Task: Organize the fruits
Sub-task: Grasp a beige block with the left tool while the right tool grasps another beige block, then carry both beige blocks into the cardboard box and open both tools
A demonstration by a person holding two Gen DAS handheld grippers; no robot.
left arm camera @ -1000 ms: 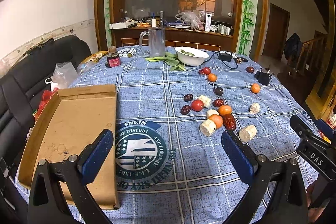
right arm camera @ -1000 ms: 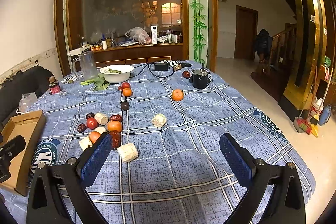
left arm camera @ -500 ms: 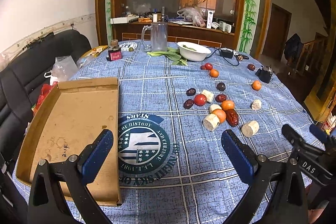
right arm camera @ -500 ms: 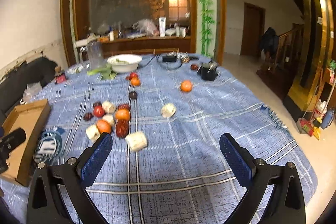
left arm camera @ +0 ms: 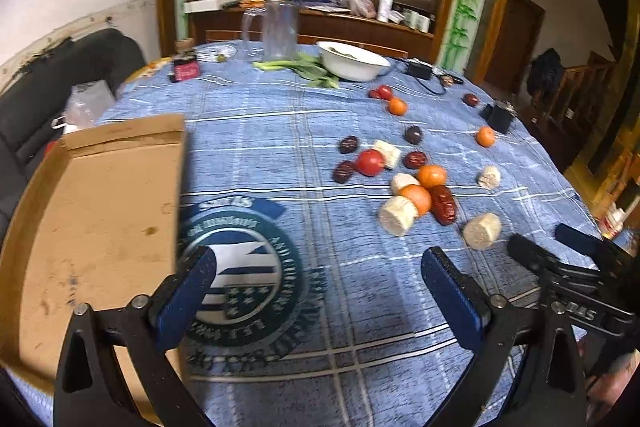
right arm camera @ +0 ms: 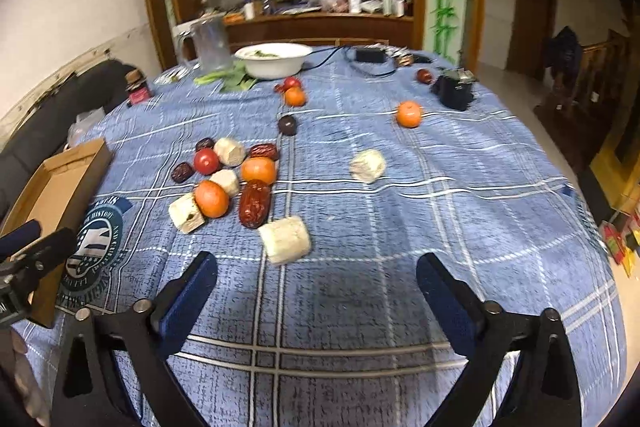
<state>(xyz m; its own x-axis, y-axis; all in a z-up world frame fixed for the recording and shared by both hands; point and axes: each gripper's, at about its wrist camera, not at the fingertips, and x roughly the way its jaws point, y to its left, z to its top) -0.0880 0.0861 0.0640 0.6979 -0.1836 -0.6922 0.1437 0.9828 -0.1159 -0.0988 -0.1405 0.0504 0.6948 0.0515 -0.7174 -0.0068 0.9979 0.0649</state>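
The right gripper (right arm camera: 316, 281) is spread wide and holds nothing; a pale chunk (right arm camera: 285, 239) lies just ahead of its left finger. Beyond sit a red date (right arm camera: 254, 203), oranges and a tomato (right arm camera: 206, 160). The left gripper (left arm camera: 316, 285) gapes empty too, beside the cardboard tray (left arm camera: 92, 219).

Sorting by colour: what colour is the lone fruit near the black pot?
Orange: the lone fruit near the black pot, clearest in the right wrist view.
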